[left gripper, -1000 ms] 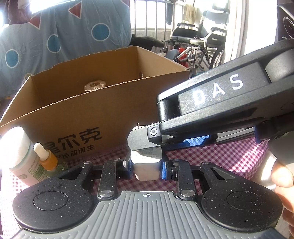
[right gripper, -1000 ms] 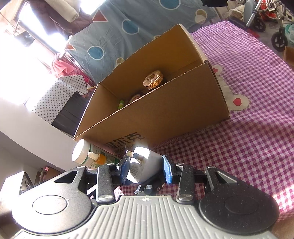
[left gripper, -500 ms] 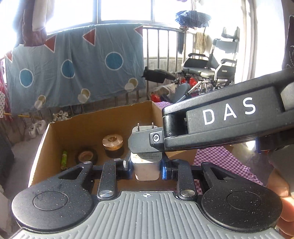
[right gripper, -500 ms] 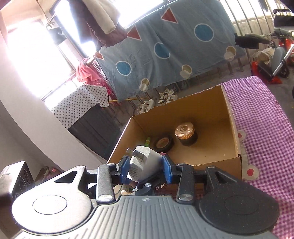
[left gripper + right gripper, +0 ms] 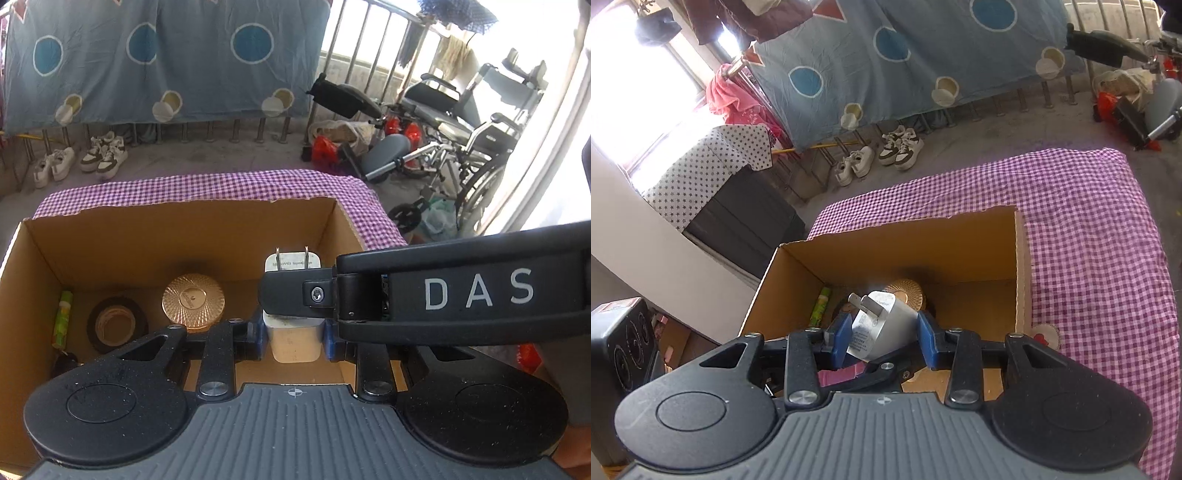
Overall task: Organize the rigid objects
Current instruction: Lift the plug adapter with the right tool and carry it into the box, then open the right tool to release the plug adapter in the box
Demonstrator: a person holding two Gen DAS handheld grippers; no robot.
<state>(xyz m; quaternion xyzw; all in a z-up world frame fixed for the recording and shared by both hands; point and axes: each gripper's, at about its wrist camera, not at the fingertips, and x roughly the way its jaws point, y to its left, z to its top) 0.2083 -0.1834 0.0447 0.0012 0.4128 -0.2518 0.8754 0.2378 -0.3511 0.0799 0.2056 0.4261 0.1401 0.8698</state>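
A white plug charger (image 5: 293, 341) with two metal prongs is gripped by both grippers at once. My left gripper (image 5: 294, 338) is shut on its lower body. My right gripper (image 5: 882, 336) is shut on the same charger (image 5: 886, 325); its black finger (image 5: 295, 295) crosses the charger in the left wrist view. Both hold it above the open cardboard box (image 5: 184, 229). Inside the box lie a gold-lidded jar (image 5: 194, 301), a roll of black tape (image 5: 116, 323) and a green tube (image 5: 62, 317).
The box (image 5: 923, 236) sits on a purple checked cloth (image 5: 1089, 229) over the table. Beyond the table edge are shoes (image 5: 103, 155), a railing with a blue sheet, and wheelchairs (image 5: 461, 129) at the right. A black speaker (image 5: 624, 343) stands at the left.
Both grippers have risen together with the charger from table level in front of the box to above its open top. The view now looks down into the box.
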